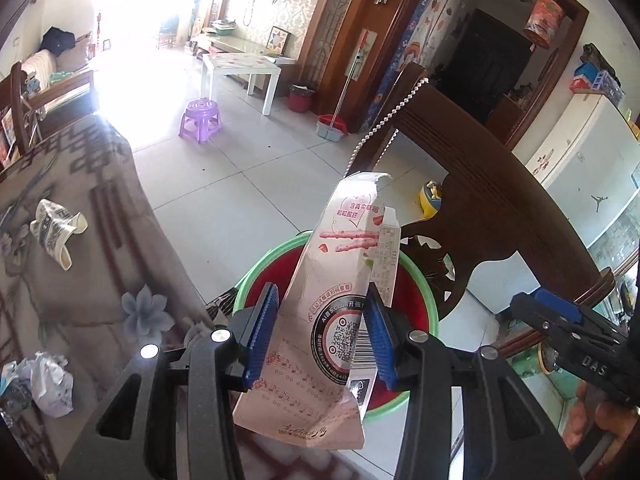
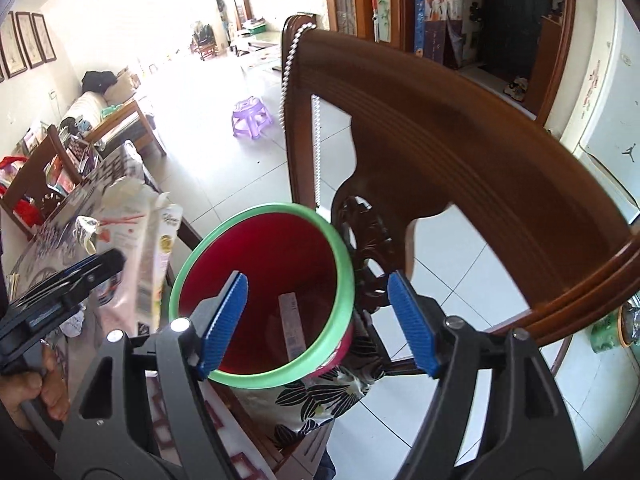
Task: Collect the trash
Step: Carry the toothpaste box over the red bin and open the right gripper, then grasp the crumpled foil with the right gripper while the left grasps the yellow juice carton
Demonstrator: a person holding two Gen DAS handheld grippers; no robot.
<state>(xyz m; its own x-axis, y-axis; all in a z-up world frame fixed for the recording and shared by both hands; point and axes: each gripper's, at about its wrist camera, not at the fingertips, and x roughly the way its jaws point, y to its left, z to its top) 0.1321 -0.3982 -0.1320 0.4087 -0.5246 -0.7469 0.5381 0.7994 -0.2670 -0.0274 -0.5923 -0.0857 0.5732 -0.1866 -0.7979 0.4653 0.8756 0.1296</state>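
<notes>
Now, snack box over the bin
Left claw (image 1: 322, 334) grips a pink snack box (image 1: 340, 280) above the red bin (image 2: 264, 292); right claw (image 2: 318, 320) gapes wide, empty, over it.

Pink snack box (image 1: 344, 280) above red bin (image 1: 416, 300)

Both wrist cameras are looking steeply down along their fingers, sitting close above the red bin (image 2: 264, 268), lower centre in each frame; both are sharing the wooden chair (image 2: 460, 152) at right.
</notes>
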